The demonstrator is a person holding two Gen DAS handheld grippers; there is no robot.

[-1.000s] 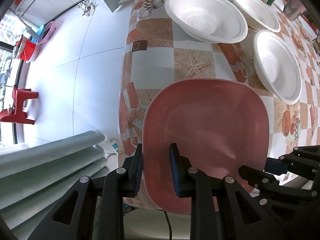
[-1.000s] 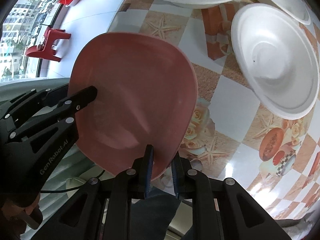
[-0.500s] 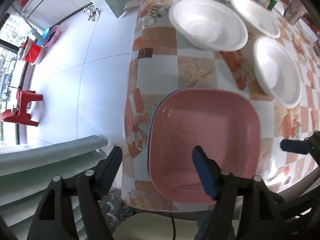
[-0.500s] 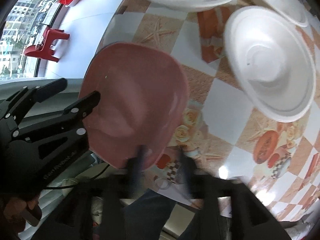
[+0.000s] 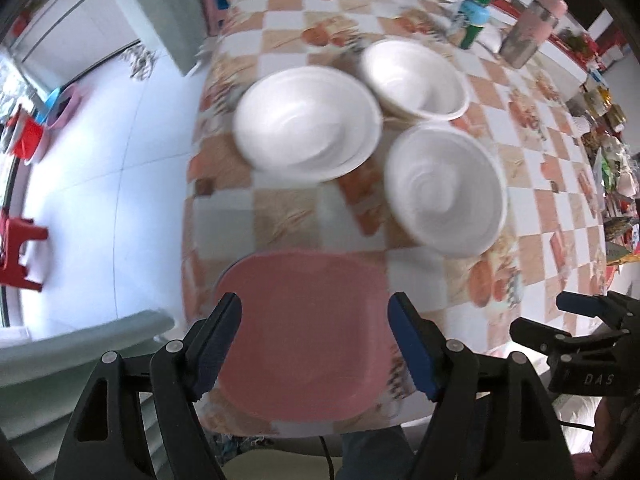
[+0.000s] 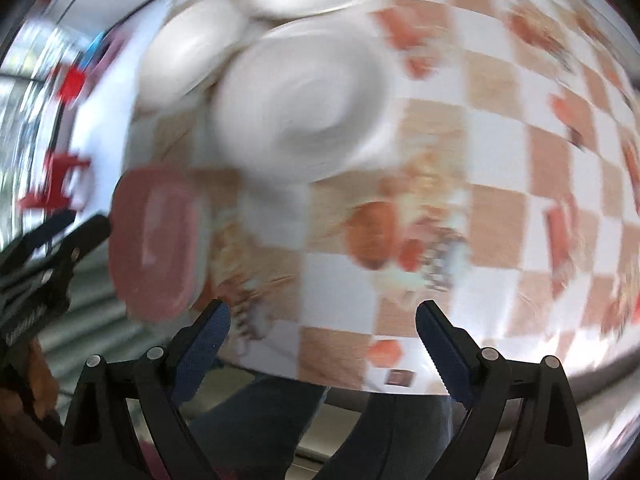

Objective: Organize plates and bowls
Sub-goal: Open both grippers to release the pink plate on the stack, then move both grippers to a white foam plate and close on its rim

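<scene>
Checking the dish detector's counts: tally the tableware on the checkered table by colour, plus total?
White bowls: 3 — left, far, right
Pink plate: 1, at the near table edge; a bluish rim peeks out beneath it, too little to count
Total: 4

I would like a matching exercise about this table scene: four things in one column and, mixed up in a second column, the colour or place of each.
Things:
1. square plate
2. three bowls
3. small stool
4. green-capped bottle

Descriptions:
A. white, grouped in the middle of the table
B. red, on the floor beside the table
C. pink, at the near edge of the table
D. at the far side of the table, next to a pink tumbler

Pairs: 1-C, 2-A, 3-B, 4-D
</scene>
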